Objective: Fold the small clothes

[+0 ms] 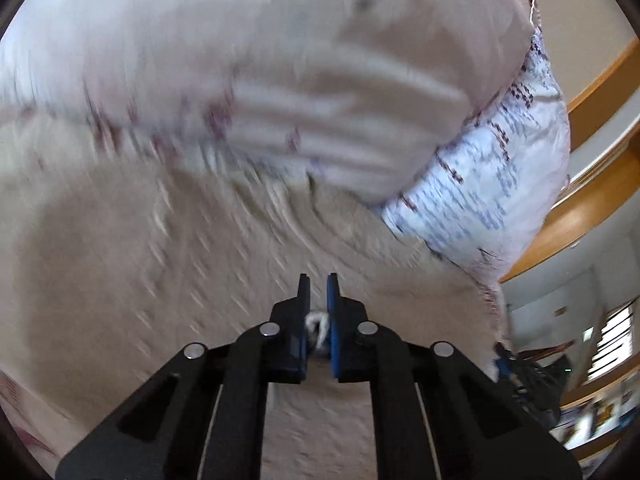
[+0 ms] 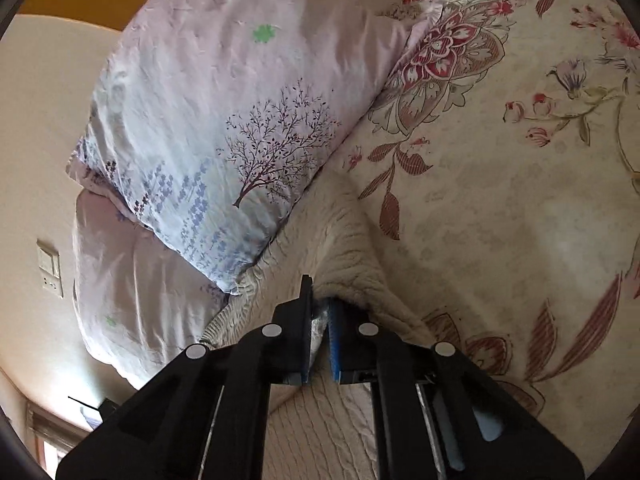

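A cream knitted garment [image 1: 208,264] with a ribbed texture fills the lower left wrist view, blurred by motion. My left gripper [image 1: 318,280] is shut on a bunched bit of its fabric, which shows white between the blue pads. In the right wrist view the same cream garment [image 2: 340,240] is lifted into a ridge over the bed. My right gripper [image 2: 320,292] is shut on its edge, with fabric pinched between the pads.
A lilac pillow with a tree print [image 2: 224,120] lies on a second pillow [image 2: 132,280] at the left. A floral bedspread [image 2: 520,200] covers the bed at the right. The pillow [image 1: 480,184] and wooden shelving [image 1: 592,200] show in the left wrist view.
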`<state>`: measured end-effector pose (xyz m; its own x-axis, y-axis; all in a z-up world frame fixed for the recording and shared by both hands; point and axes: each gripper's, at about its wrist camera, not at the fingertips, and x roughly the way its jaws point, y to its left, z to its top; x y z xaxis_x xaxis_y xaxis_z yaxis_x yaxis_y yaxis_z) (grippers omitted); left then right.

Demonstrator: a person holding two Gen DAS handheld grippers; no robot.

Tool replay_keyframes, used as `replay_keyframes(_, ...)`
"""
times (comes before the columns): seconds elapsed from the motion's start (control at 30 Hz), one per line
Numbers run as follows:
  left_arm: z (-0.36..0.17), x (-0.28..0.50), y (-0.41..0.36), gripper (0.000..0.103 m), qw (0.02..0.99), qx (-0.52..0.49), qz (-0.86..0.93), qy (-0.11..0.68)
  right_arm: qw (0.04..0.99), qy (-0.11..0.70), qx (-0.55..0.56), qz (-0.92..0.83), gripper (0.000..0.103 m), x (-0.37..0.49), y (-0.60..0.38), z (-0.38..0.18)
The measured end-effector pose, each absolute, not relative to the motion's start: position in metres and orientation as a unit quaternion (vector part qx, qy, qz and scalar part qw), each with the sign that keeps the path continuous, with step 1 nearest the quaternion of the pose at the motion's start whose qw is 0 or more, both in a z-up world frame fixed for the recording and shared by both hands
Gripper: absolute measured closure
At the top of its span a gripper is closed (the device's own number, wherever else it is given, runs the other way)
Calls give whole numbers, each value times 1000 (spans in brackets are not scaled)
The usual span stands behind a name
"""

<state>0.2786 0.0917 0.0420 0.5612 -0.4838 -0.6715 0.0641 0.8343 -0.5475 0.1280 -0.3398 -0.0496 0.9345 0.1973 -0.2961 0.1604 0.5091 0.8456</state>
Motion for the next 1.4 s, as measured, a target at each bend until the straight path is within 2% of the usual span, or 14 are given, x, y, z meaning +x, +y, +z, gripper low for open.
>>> replay_keyframes(0.13,36,297,99,97,857,-169,-127,471,855,198,479,-9,96,133,-338,-55)
replay_keyframes(0.17,28,300,100,103,859,-150,-107,479,856,207,474,-19,96,135,-336,-58)
replay_keyframes(0.23,15,303,103,103,862,-133,-86,481,853,219,472,-36,96,138,-336,-64)
replay_keyframes(0.37,5,298,117,102,856,-178,-94,476,853,238,463,-44,89,135,-333,-62)
replay_keyframes(0.43,13,286,129,84,851,-204,-108,472,854,241,459,-55,79,125,-332,-57)
replay_keyframes(0.47,17,277,136,65,852,-210,-116,466,857,237,453,-62,66,116,-330,-53)
replay_keyframes(0.5,22,266,145,50,854,-215,-119,458,863,229,446,-66,59,109,-328,-49)
replay_keyframes(0.57,30,240,167,43,860,-222,-120,444,876,214,427,-70,43,99,-323,-40)
replay_keyframes(0.6,32,227,178,42,859,-227,-118,442,883,209,415,-71,41,95,-321,-35)
replay_keyframes(0.87,21,141,279,44,850,-314,-15,423,910,221,346,63,40,102,-277,-14)
replay_keyframes(1.0,7,129,305,44,832,-360,4,422,883,304,291,207,41,140,-209,-12)
replay_keyframes(1.03,6,128,308,44,830,-369,8,419,872,330,277,231,45,153,-190,-13)
replay_keyframes(1.2,1,125,320,42,822,-386,26,417,924,325,56,194,48,178,-98,-2)
replay_keyframes(1.4,-10,121,336,41,808,-414,40,417,924,329,-100,165,49,191,-38,-24)
